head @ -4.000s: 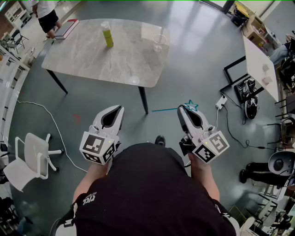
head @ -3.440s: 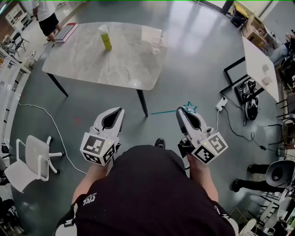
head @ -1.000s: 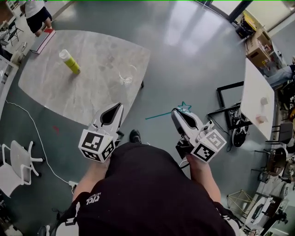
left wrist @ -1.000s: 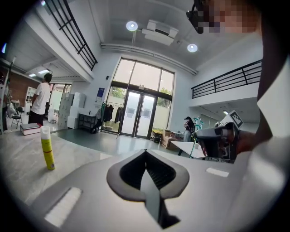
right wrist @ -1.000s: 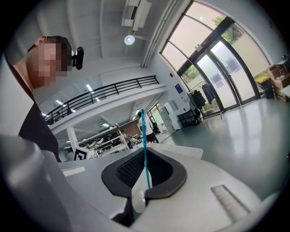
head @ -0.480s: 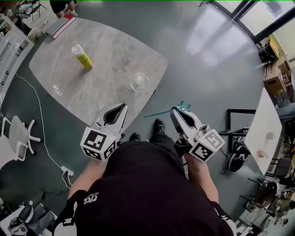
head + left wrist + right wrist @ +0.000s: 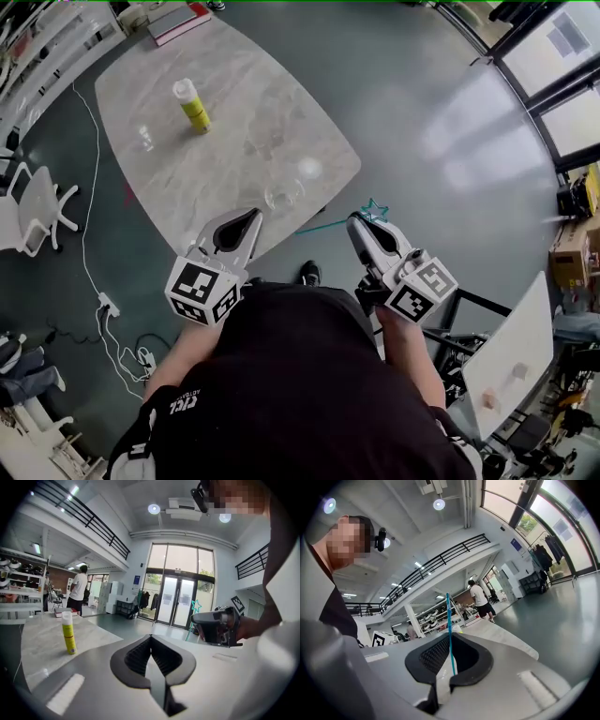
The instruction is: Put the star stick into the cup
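**Marble table [image 7: 234, 103] in open hall: stick held, not yet in cup**

The table carries a clear cup [image 7: 283, 194], upright near the front edge, with nothing seen in it. A yellow bottle [image 7: 194, 104] stands well behind it. The right gripper [image 7: 357, 221] is clamped on the thin teal shaft of the star stick [image 7: 328, 225]. The star sits just past the jaws, off the table and apart from the cup. The left gripper [image 7: 246, 221] is closed on nothing. Done: pickup. Left: carry over, lower the stick into the cup, release
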Action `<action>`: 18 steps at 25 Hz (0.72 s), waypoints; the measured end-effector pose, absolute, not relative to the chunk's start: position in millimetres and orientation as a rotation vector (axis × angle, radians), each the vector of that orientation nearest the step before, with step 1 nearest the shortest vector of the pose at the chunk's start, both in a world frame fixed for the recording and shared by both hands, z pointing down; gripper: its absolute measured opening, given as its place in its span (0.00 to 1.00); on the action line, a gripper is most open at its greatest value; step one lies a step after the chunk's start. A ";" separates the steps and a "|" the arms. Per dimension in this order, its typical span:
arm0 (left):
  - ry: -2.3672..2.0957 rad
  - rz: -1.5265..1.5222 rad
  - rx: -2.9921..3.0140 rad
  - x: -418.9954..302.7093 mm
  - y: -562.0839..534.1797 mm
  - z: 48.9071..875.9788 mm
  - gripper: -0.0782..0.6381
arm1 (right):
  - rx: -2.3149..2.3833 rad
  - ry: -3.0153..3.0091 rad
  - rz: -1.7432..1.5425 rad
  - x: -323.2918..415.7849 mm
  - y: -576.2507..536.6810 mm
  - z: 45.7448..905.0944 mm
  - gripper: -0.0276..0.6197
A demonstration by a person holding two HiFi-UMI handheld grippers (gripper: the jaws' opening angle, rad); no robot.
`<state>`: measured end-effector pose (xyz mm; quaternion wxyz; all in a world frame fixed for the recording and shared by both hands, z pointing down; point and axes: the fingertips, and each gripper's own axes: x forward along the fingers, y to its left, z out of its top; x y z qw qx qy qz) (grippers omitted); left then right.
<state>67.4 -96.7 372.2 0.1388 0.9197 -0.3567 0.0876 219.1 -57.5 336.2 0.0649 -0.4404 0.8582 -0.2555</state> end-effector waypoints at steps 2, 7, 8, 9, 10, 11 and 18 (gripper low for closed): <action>-1.089 0.248 2.633 72.8 -99.2 373.2 0.11 | -1.287 2.615 -0.798 228.5 -63.4 342.3 0.09; -1.240 0.224 2.560 73.9 -106.6 368.3 0.11 | -1.175 2.698 -0.872 237.7 -84.7 357.8 0.09; -1.259 0.228 2.547 71.1 -106.9 369.8 0.11 | -1.153 2.714 -0.878 234.8 -90.1 360.7 0.09; -1.277 0.236 2.533 67.4 -106.4 372.3 0.11 | -1.130 2.728 -0.880 230.8 -95.6 362.9 0.09; -1.291 0.244 2.520 63.9 -105.7 374.8 0.11 | -1.110 2.741 -0.879 226.9 -101.2 364.4 0.09; -1.299 0.250 2.512 61.1 -105.2 376.6 0.11 | -1.098 2.750 -0.876 223.4 -106.5 365.3 0.09; -1.301 0.279 2.506 38.4 -114.8 382.5 0.11 | -1.074 2.794 -0.888 191.3 -138.1 373.1 0.09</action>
